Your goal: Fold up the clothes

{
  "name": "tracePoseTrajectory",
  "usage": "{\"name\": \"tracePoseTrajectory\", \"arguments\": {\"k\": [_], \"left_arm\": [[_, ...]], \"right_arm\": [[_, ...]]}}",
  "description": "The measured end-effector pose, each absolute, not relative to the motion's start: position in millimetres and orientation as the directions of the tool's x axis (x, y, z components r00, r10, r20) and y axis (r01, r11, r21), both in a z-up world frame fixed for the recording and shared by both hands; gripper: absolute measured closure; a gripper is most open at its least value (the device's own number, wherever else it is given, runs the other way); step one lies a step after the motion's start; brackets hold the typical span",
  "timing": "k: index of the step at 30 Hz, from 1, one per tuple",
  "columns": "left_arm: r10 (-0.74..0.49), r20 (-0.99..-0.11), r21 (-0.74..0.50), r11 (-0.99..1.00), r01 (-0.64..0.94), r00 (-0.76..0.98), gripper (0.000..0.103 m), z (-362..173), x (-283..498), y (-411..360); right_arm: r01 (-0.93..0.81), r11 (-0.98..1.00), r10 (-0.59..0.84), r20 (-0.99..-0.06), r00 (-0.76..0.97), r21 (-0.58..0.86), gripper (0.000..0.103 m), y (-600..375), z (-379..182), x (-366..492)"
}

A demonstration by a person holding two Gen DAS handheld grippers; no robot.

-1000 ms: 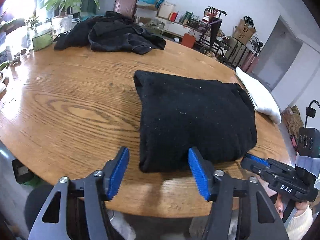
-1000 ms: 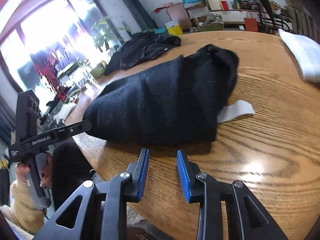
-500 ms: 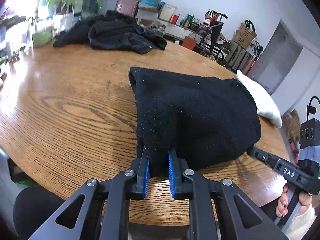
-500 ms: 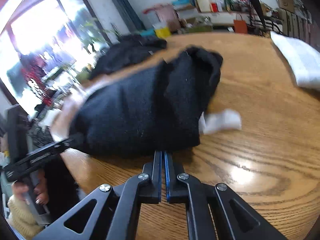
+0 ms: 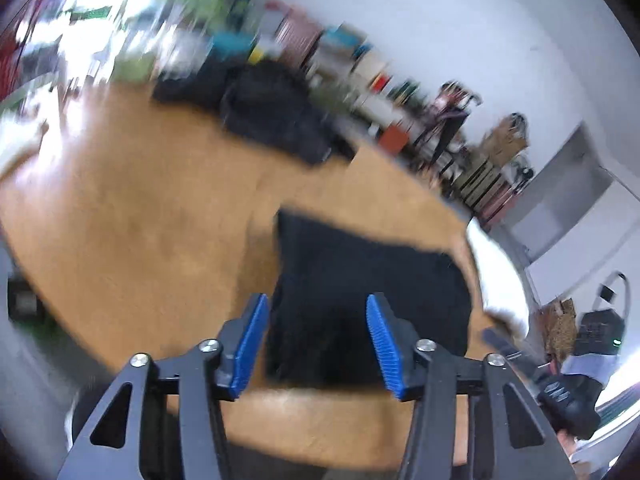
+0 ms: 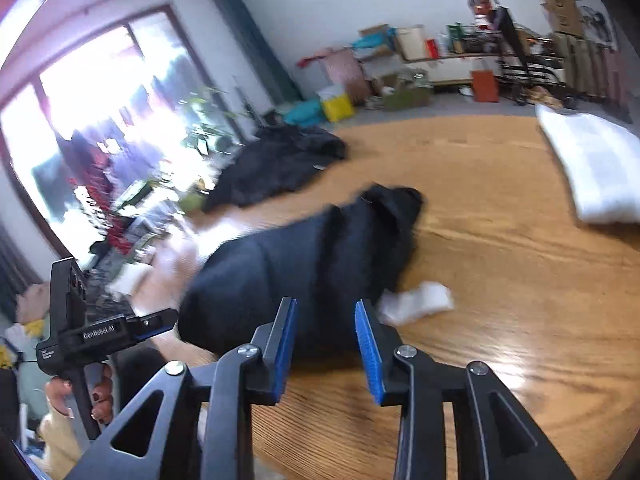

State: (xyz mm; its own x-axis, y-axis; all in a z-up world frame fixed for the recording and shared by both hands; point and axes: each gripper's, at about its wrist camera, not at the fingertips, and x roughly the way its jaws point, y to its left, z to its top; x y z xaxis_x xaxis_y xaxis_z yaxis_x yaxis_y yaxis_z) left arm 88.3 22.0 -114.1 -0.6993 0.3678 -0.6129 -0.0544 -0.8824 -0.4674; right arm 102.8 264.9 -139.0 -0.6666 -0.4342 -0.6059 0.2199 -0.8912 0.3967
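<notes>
A folded black garment [image 5: 360, 280] lies flat on the round wooden table [image 5: 140, 220]. My left gripper [image 5: 316, 308] hangs just above its near edge. Its jaws are opening, and the cloth shows in the gap with neither blue pad pressing on it. In the right wrist view the same garment [image 6: 304, 256] has a white label [image 6: 416, 302] sticking out of its right side. My right gripper [image 6: 325, 312] is at the garment's near edge. Its jaws are opening too, and the pads stand clear of the cloth. The left wrist view is blurred.
A loose pile of dark clothes [image 6: 280, 160] sits at the table's far side by the window. A folded white cloth [image 6: 592, 172] lies at the right edge. A hand [image 6: 96, 396] holds the other gripper off the table's near left. Shelves and boxes line the back wall.
Half a second ago both grippers were shut at the garment's near edge, the left one pinching the cloth. Both have let go, opened and lifted away, and the garment rests on the table.
</notes>
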Motion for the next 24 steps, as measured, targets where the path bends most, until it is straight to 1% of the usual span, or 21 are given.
{"name": "tracePoseTrajectory", "arguments": {"k": [2,3,4,5,6,8,9,10,12,14,15,16,17,18,19,20,22,23,24], "left_arm": [[0.359,-0.600,-0.393,-0.911,-0.128,-0.715,0.047,-107,76,47],[0.344,-0.615,-0.356,-0.924,-0.139,-0.709,0.047,-112,68,58],[0.328,-0.631,-0.319,-0.936,-0.150,-0.703,0.047,-117,60,68],[0.276,-0.692,-0.275,-0.955,-0.109,-0.667,0.047,-132,48,74],[0.278,-0.713,-0.304,-0.950,-0.074,-0.644,0.045,-145,45,69],[0.291,-0.748,-0.363,-0.932,0.000,-0.596,0.043,-172,39,57],[0.299,-0.764,-0.389,-0.920,0.038,-0.572,0.040,-185,37,51],[0.325,-0.763,-0.423,-0.905,0.050,-0.558,0.039,-189,37,44],[0.364,-0.753,-0.467,-0.883,0.055,-0.548,0.040,-190,36,38],[0.399,-0.729,-0.507,-0.860,0.048,-0.556,0.040,-186,39,32],[0.425,-0.705,-0.546,-0.836,0.051,-0.568,0.040,-181,43,28],[0.461,-0.668,-0.597,-0.801,0.051,-0.584,0.040,-177,49,20],[0.496,-0.630,-0.645,-0.763,0.047,-0.598,0.039,-173,56,13],[0.527,-0.589,-0.690,-0.723,0.042,-0.612,0.036,-169,63,7],[0.541,-0.554,-0.723,-0.689,0.045,-0.633,0.033,-165,70,3],[0.551,-0.519,-0.755,-0.654,0.047,-0.653,0.031,-162,77,-1],[0.522,-0.519,-0.745,-0.664,0.059,-0.676,0.030,-156,83,5],[0.493,-0.545,-0.715,-0.696,0.068,-0.678,0.030,-152,84,10],[0.443,-0.583,-0.658,-0.749,0.076,-0.682,0.030,-150,86,17]], "right_arm": [[0.238,-0.890,-0.445,-0.621,-0.646,0.389,0.065,245,-142,85],[0.243,-0.887,-0.451,-0.624,-0.638,0.393,0.065,237,-145,78],[0.236,-0.883,-0.458,-0.628,-0.629,0.407,0.065,231,-150,69],[0.216,-0.878,-0.461,-0.634,-0.621,0.427,0.064,227,-157,60],[0.187,-0.873,-0.462,-0.641,-0.613,0.450,0.065,227,-165,52],[0.115,-0.861,-0.459,-0.658,-0.598,0.496,0.067,235,-180,43],[0.089,-0.853,-0.461,-0.661,-0.592,0.515,0.080,242,-187,41],[0.066,-0.845,-0.463,-0.663,-0.588,0.531,0.093,248,-192,40],[0.040,-0.820,-0.484,-0.655,-0.580,0.570,0.103,260,-199,39],[0.026,-0.781,-0.525,-0.633,-0.569,0.624,0.103,269,-202,37],[0.018,-0.765,-0.538,-0.623,-0.568,0.644,0.098,273,-201,39],[0.012,-0.755,-0.540,-0.612,-0.577,0.655,0.077,276,-196,42],[-0.009,-0.744,-0.531,-0.599,-0.600,0.668,0.062,282,-191,52],[-0.037,-0.729,-0.516,-0.584,-0.627,0.684,0.041,290,-186,64],[-0.063,-0.712,-0.500,-0.569,-0.653,0.699,0.034,298,-182,76],[-0.084,-0.680,-0.508,-0.550,-0.663,0.729,0.034,304,-181,87],[-0.117,-0.611,-0.540,-0.520,-0.661,0.783,0.032,310,-186,106],[-0.137,-0.613,-0.536,-0.537,-0.651,0.778,0.032,306,-190,110],[-0.161,-0.625,-0.524,-0.563,-0.640,0.764,0.032,300,-194,113]]}}
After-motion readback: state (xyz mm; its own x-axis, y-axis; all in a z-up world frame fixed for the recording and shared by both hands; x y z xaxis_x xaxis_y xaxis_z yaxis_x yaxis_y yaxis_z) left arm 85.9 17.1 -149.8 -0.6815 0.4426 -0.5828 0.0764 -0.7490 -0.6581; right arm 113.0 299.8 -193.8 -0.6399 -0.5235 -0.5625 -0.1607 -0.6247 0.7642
